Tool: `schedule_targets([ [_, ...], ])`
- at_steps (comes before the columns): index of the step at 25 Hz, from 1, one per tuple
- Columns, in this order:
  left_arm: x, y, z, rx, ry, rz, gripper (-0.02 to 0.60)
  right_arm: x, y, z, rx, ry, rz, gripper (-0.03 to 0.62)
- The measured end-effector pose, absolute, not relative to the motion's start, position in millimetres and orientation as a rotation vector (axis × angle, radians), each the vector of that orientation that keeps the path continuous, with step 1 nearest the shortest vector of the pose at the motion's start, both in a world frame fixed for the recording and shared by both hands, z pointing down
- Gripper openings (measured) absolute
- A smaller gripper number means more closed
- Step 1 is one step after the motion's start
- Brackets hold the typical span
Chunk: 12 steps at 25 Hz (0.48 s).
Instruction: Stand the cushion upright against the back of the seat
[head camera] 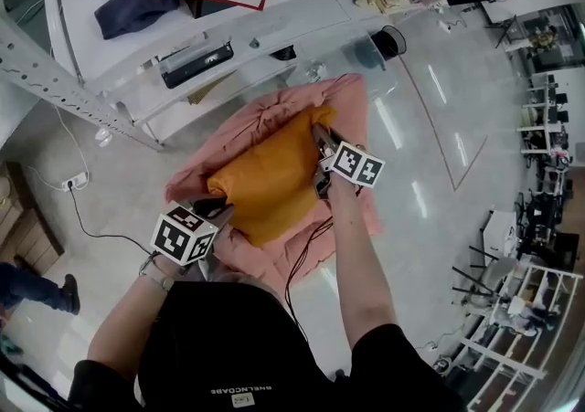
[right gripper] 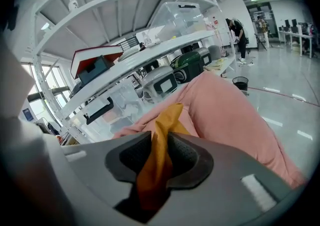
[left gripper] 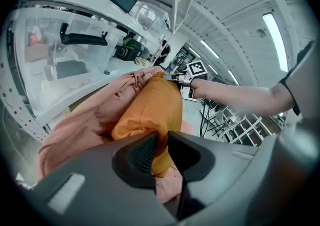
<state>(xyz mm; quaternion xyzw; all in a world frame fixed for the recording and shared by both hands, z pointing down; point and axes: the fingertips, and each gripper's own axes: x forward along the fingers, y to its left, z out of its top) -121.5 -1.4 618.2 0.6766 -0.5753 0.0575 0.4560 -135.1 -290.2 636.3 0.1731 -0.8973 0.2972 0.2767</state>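
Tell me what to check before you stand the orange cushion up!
1. Left gripper shut on the cushion's near corner: ok.
2. Right gripper shut on its far edge: ok.
3. Cushion over the pink-covered seat: ok.
4. Cushion upright: not ok, its broad face shows from above.
5. Where the seat's back is: cannot tell, it is all draped.

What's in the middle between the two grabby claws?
The orange cushion. In the head view it stretches from the left gripper to the right gripper. Each gripper pinches one end, and pink cloth lies underneath.
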Motion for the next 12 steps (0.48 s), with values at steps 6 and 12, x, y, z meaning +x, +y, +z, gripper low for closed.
schedule_targets([
  [6,-122.4,3.5,604.2,1.675,-1.453,0.156,0.14,-135.2,-294.6,610.0,0.451,-2.469,0.854,0.264],
  [12,-131.7,4.7,584.2,1.691,-1.502,0.153,0.182,-126.3,-292.8,582.3,0.447,-2.52,0.88,0.296],
])
